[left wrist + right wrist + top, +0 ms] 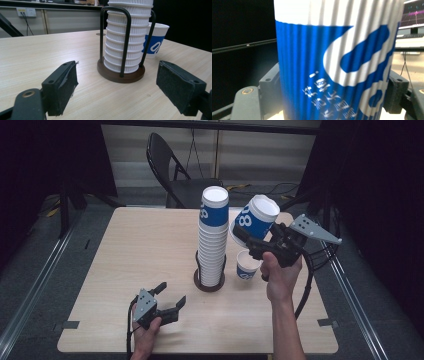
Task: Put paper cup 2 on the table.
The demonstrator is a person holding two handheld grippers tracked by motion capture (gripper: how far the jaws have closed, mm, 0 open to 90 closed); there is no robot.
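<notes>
A tall stack of blue-and-white paper cups (212, 237) (127, 35) stands in a black wire holder on a round brown base (208, 285) (121, 75) at the table's middle. My right gripper (252, 240) is shut on a blue-and-white ribbed cup (255, 219) (337, 62), held tilted in the air just right of the stack's top. One more cup (247, 265) (155, 41) stands upright on the table right of the holder. Near the front edge my left gripper (170, 297) (116, 85) rests low over the table, open, with nothing between its jaws.
The light wooden table (135, 250) has free room on its left half and along the front. A black folding chair (172, 170) stands behind the far edge. Metal floor rails (30, 290) run along both sides.
</notes>
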